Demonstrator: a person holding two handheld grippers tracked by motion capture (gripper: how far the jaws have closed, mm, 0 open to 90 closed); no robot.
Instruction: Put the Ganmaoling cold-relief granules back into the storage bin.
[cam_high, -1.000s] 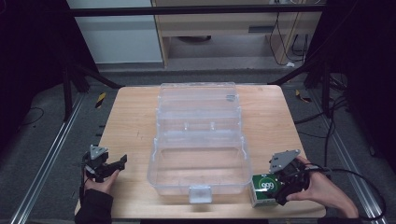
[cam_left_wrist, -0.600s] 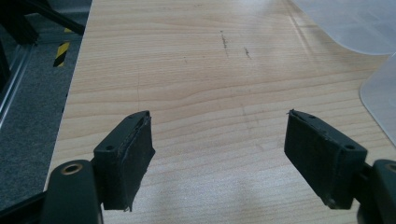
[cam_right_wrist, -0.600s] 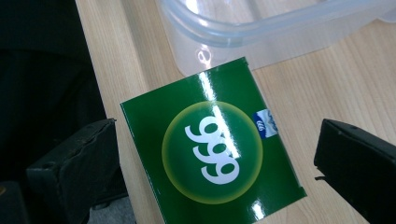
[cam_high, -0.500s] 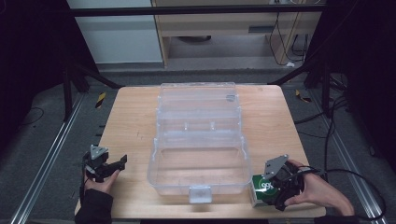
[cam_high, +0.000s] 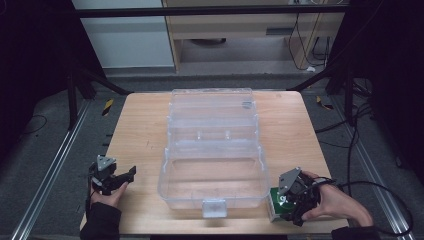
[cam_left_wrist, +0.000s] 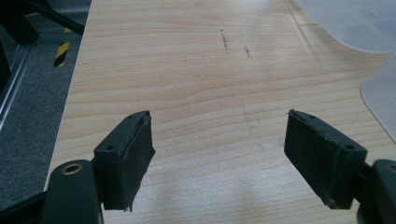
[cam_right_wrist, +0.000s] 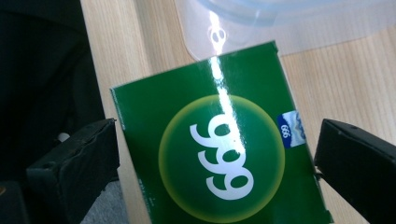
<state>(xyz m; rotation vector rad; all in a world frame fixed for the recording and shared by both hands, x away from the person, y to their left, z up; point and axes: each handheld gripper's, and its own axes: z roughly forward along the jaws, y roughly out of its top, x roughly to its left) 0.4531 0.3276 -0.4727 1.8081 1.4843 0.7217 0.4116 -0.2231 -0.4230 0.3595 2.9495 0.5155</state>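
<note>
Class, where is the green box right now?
The green box lies at the table's near right corner, beside the clear plastic case, between the right gripper's open fingers.

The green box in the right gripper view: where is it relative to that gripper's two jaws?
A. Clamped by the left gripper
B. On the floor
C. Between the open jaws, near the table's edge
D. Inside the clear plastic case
C: the green box lies on the wooden table between the right gripper and its spread jaws, outside the clear plastic case.

between your right gripper (cam_right_wrist: 215, 163) jaws the green box (cam_right_wrist: 219, 154) is glossy, throwing a white glare streak. beyond it, the clear plastic case (cam_high: 212, 160) looks smooth. under your left gripper (cam_left_wrist: 219, 158), pale wood-grain table (cam_left_wrist: 196, 70), matt; jaw pads rough, frayed.
</note>
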